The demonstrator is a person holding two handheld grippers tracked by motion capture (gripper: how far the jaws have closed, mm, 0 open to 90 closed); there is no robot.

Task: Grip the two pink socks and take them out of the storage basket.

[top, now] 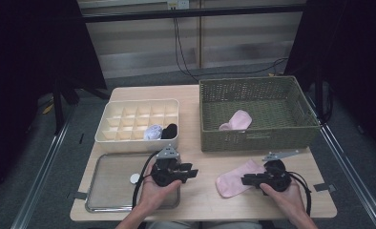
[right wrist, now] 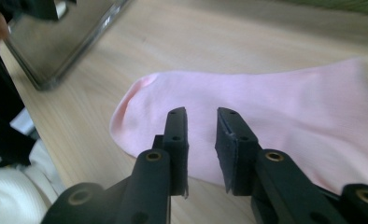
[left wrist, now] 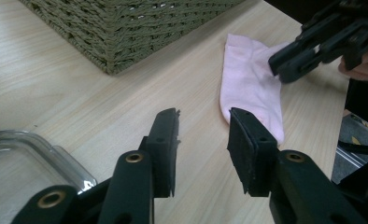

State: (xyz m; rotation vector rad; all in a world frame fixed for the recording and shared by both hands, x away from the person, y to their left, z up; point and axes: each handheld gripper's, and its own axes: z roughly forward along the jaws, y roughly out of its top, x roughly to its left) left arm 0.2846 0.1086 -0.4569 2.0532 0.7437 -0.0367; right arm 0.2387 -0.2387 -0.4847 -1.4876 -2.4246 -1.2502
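We are working on a pink sock [top: 236,181] lying flat on the pale wooden surface [top: 200,162], just in front of the woven olive basket [top: 257,112]. It is looking light, soft and limp, likely to bunch, so pinching a fold near the toe suits. Our right gripper [right wrist: 201,116] is hovering over it, fingers slightly apart, gripping nothing. Our left gripper [left wrist: 203,122] is waiting beside the sock, fingers open and empty.

Pink sock [top: 234,180] flat on table, toe toward tray, apparently unfolded, before basket.
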